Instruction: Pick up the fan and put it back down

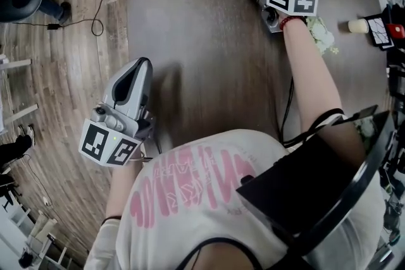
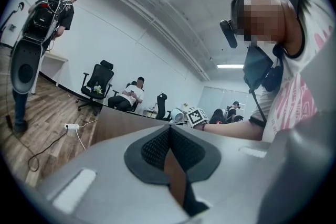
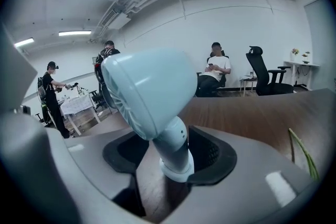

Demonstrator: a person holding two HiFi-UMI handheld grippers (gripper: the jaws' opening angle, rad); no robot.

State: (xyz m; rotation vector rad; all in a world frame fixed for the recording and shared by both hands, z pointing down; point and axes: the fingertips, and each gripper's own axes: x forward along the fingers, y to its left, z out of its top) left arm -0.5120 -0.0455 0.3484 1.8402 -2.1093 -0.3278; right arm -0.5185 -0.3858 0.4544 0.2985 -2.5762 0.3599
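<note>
Standing on the dark counter (image 1: 202, 41) at its far right side, the pale blue fan (image 3: 152, 97) has its round stem between the jaws of my right tool (image 3: 169, 160). Those jaws are apart. The stem sits close against the right-hand pad, while a clear gap shows on the other side, so I judge nothing is gripped yet.

My worry is that off-centre fit. If I close from here, one pad would meet the stem first and could shove the fan sideways or tip it before the other pad arrives. The big head looks top-heavy over a smooth, narrow neck. Even a fair grip might let it swing or slip during the lift, and a tilted set-down could topple it.

My left tool (image 2: 169, 136) is at the near left edge of the counter, its pads together with nothing between them.

Some white flowers (image 1: 323, 38) lie just beside my right wrist, and a small cup (image 1: 358, 26) stands further right. Beyond the counter is a wood plank floor (image 1: 57, 73) with a loose cable (image 1: 95, 16). The room is a white office with strip lights, office chairs (image 3: 268, 73) and several people.
</note>
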